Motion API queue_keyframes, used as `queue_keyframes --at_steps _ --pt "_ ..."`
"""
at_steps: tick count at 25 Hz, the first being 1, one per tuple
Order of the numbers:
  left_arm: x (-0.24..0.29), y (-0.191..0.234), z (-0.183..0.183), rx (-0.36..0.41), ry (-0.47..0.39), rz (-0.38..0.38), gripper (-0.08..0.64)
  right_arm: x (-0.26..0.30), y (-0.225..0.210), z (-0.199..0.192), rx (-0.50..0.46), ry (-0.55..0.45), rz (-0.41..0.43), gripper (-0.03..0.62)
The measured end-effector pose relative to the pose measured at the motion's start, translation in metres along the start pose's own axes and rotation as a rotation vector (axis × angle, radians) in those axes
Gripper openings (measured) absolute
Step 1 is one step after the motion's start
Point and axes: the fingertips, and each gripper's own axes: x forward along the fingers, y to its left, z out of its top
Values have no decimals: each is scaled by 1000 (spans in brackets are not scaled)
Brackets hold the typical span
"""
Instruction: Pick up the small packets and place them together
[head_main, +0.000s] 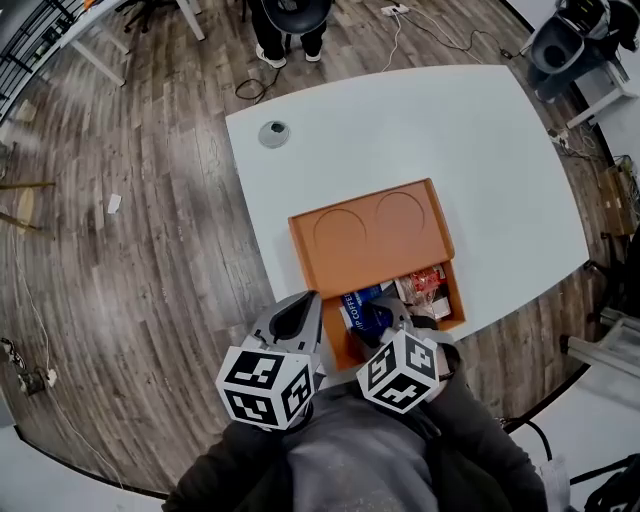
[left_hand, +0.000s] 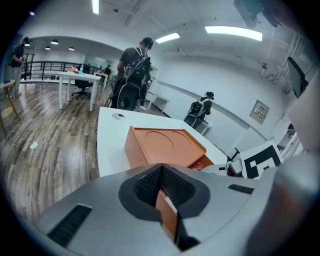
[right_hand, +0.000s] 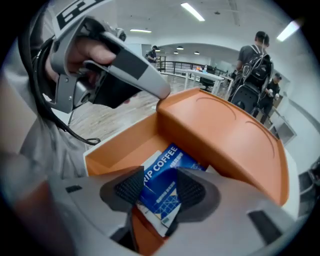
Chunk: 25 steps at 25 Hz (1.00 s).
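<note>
A white desk carries an orange plastic box. Its open compartment holds 2 packets, a blue drip-coffee packet and a red packet. The left gripper jaws pinch the box's side wall. The right gripper jaws stand wide, with the blue packet lying between them.

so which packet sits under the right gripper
The blue coffee packet, lying between the open jaws of the right gripper; the red packet lies beside it.
</note>
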Motion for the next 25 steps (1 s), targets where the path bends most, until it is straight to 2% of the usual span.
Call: queue_keyframes --at_steps 3,5,12,18,25 --pt "1 2 -1 -5 1 -2 -3 3 -2 0 -23 16 -15 164" --pt "0 4 -1 -6 3 -5 -3 4 -6 2 -47 11 -61 18" --pt "-6 0 -3 8 13 -30 -3 -11 -6 9 -38 -17 -114 6" --pt "-21 -3 -1 46 -7 -66 -3 -31 17 20 -33 -58 -167 6" --pt "-37 -14 10 101 -44 -116 -3 -67 11 39 4 -143 -315 6"
